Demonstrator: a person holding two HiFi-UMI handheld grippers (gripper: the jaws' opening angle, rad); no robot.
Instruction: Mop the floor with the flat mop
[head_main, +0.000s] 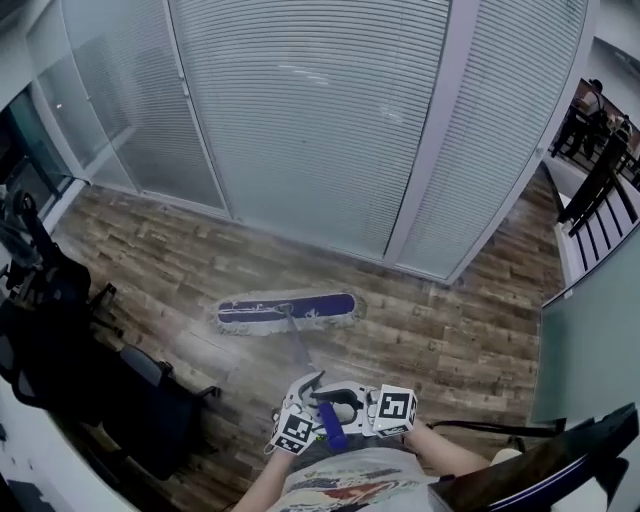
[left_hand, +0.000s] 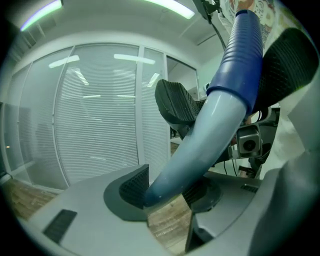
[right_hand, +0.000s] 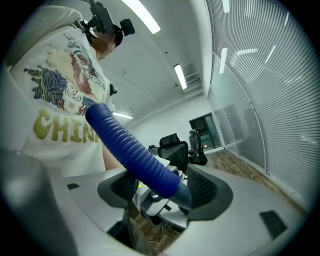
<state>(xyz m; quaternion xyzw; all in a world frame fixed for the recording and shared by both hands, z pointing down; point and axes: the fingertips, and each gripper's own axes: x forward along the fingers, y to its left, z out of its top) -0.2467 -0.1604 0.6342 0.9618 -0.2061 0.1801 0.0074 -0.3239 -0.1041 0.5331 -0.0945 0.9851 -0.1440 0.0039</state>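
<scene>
In the head view the flat mop's head (head_main: 288, 310), blue with a pale fringe, lies flat on the wooden floor (head_main: 450, 330) ahead of me. Its thin handle (head_main: 298, 345) slants back to my two grippers held close together at my waist. My left gripper (head_main: 300, 405) grips the pale grey pole (left_hand: 190, 150), which passes between its ribbed pads (left_hand: 134, 186). The left gripper itself (left_hand: 167, 192) points slightly downward. My right gripper (head_main: 360, 408) is shut on the handle's blue ribbed grip (right_hand: 140, 155), higher up the handle. In its own view the right gripper (right_hand: 162, 187) points level.
A glass partition with closed blinds (head_main: 320, 120) runs across the far side of the floor. Black office chairs (head_main: 150, 400) crowd the left. Another dark chair (head_main: 570, 455) stands at the lower right. A black railing (head_main: 600, 190) and distant people (head_main: 595, 100) are at the upper right.
</scene>
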